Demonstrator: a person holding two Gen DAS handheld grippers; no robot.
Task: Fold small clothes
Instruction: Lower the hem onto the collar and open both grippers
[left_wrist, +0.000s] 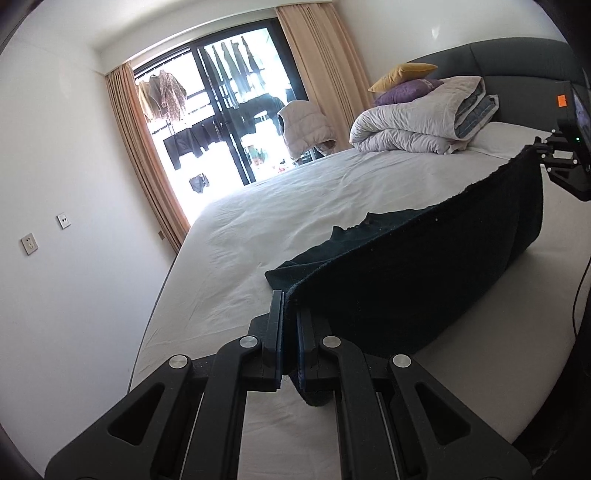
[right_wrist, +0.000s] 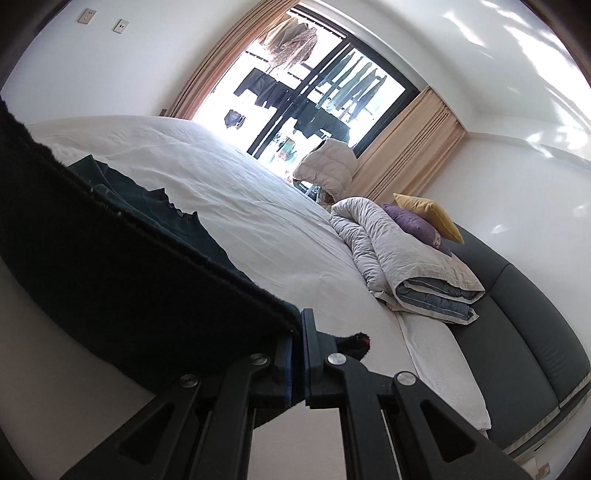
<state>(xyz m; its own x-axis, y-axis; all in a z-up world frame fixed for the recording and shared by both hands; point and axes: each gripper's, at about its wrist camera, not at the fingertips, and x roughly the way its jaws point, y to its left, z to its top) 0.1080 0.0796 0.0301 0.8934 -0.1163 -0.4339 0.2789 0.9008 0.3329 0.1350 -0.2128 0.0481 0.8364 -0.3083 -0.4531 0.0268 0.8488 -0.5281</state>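
Left wrist view | clamping left gripper (left_wrist: 289, 314) and right gripper (left_wrist: 537, 146) on the top hem of dark garment (left_wrist: 424, 266), stretching it between them | trailing its lower part on white bed sheet (left_wrist: 295, 221) | leaving open sheet toward folded duvet (left_wrist: 417, 118), window (left_wrist: 221, 110)

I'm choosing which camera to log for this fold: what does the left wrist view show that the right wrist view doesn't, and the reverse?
Only the left wrist view: the right gripper from outside, clamped on the far corner of the dark navy knitted garment, so the whole raised edge shows.

Only the right wrist view: the long padded grey headboard running beside the bed, and the right gripper's own pinch.

Both: garment stretched between shut grippers, left gripper, white bed sheet, folded pale quilt, bright balcony window.
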